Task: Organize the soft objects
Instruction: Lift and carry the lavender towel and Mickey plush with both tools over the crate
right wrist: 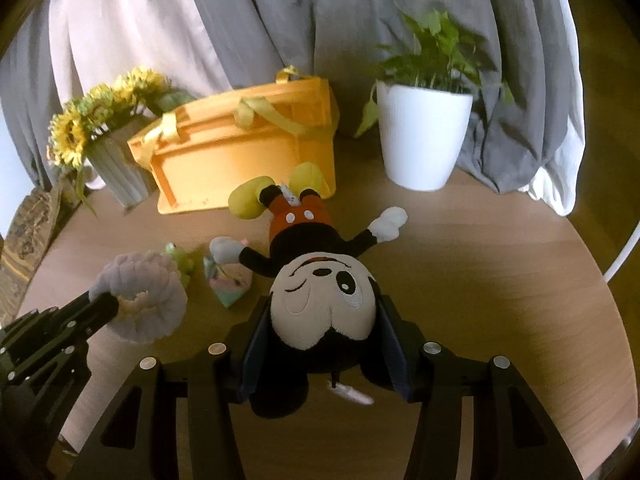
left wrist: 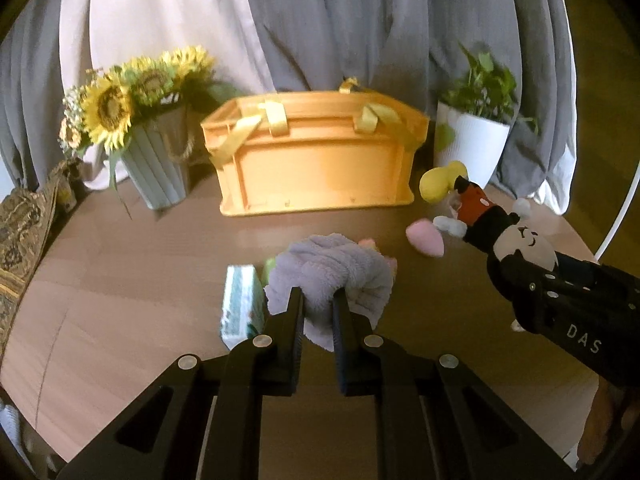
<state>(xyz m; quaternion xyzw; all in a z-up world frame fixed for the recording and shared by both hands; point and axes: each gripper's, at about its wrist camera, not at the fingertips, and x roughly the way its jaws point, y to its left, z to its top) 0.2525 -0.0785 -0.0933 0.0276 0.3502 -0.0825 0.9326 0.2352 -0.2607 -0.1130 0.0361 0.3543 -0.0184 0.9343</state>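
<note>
Left gripper [left wrist: 318, 300] clenched on lavender fluffy cloth [left wrist: 332, 264], above table [left wrist: 120, 248]. Right gripper [right wrist: 320, 320] grasping mouse plush [right wrist: 320, 292] by head, before yellow basket [left wrist: 316, 160]. "DAS" printed on right gripper body.

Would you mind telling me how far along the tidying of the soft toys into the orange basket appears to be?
Done: nothing confirmed; the orange basket interior is hidden from both views. In hand: the left gripper is shut on the purple plush, and the right gripper is shut on the Mickey doll by its head. Left: both need carrying to the basket, and a small pastel toy and green toy remain on the table.
</note>
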